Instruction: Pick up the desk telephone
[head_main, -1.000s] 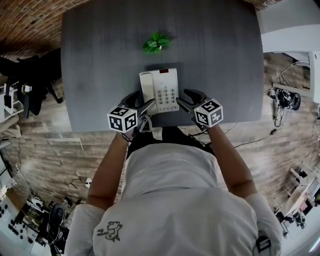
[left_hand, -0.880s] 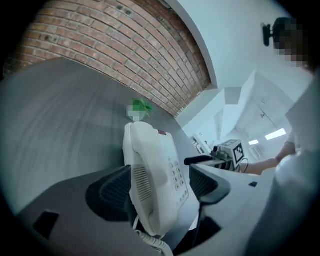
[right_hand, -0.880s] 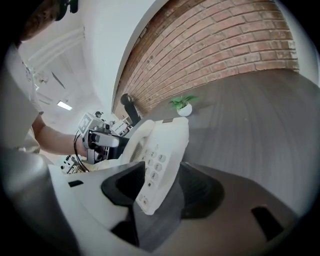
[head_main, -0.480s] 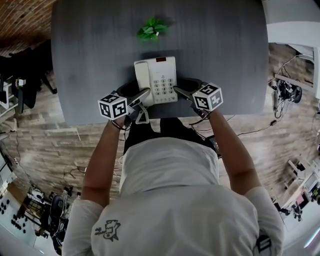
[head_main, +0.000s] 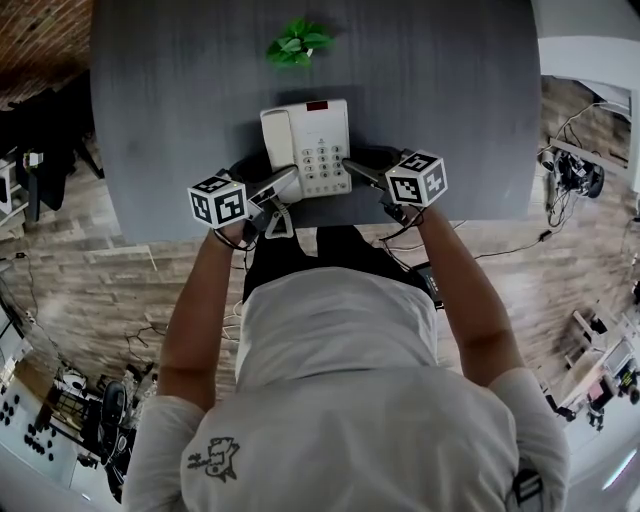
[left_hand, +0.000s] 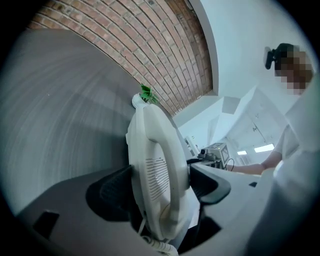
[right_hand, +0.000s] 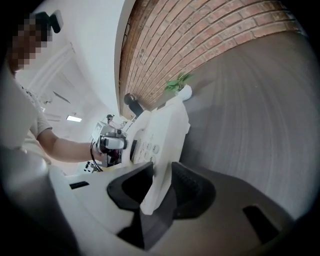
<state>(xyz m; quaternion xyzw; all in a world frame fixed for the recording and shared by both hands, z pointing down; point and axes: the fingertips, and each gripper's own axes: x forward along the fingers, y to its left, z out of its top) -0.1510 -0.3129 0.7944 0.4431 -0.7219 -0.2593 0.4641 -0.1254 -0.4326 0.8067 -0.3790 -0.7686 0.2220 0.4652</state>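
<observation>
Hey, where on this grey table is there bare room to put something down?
Bare table lies left of the telephone and plant, out to the left edge, and likewise on their right. The middle strip is crowded, most at the front edge.

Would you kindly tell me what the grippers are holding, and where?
The desk telephone: the left gripper clamps its handset side; the right gripper, jaws just closing, pinches its keypad-side edge.

Your phone (head_main: 305, 148) is smooth white plastic with a faint sheen. The worktop (head_main: 180, 120) looks matt dark grey and finely grained. Your jaws are matt black plastic, ribbed on the pads (right_hand: 190, 192). The wall (left_hand: 125, 45) is rough brick, the floor (head_main: 100, 290) wood plank, and your shirt (head_main: 340, 380) soft cloth.
</observation>
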